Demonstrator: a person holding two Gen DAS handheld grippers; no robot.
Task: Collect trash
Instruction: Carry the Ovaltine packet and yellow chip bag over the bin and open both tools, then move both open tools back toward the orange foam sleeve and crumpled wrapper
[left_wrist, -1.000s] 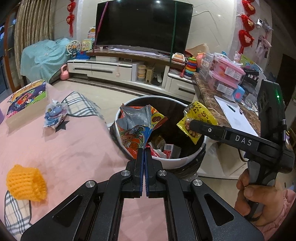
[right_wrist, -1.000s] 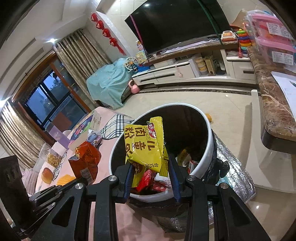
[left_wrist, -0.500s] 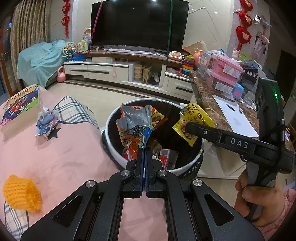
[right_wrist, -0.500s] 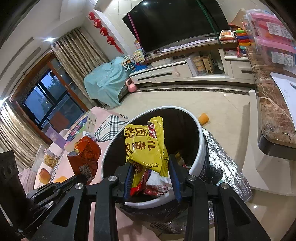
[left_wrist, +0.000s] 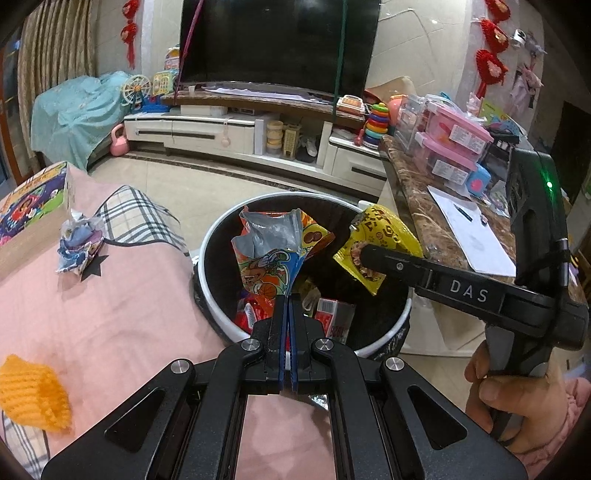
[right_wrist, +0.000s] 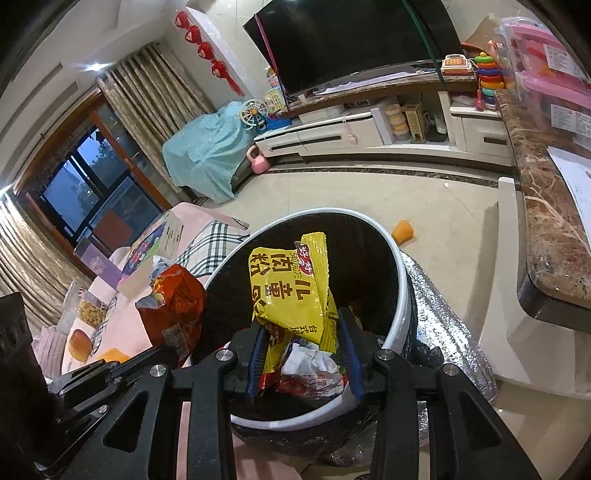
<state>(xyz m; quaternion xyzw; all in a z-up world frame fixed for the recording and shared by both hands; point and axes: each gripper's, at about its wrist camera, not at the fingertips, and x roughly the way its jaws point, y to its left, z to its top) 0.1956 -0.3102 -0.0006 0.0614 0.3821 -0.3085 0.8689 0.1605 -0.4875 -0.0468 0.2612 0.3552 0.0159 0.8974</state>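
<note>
Left gripper (left_wrist: 288, 301): jaws pinched tight on the bottom corner of an orange snack bag (left_wrist: 275, 251), held over the near side of the bin (left_wrist: 207, 243).
Right gripper (right_wrist: 301, 332): jaws opening, a yellow wrapper (right_wrist: 288, 288) between them, above the bin's right half.
Bin: white rim, black liner, wrappers inside.
Pink table (left_wrist: 110, 314), left: crumpled blue wrapper (left_wrist: 77, 245), orange foam net (left_wrist: 33, 395).

The right gripper (right_wrist: 301, 360) hangs over the white-rimmed trash bin (right_wrist: 400, 280), its jaws opening with a yellow snack packet (right_wrist: 290, 286) standing between the blue pads. Crumpled wrappers (right_wrist: 308, 371) lie in the bin below. At left, the left gripper (right_wrist: 110, 373) carries an orange chip bag (right_wrist: 173, 306).
</note>
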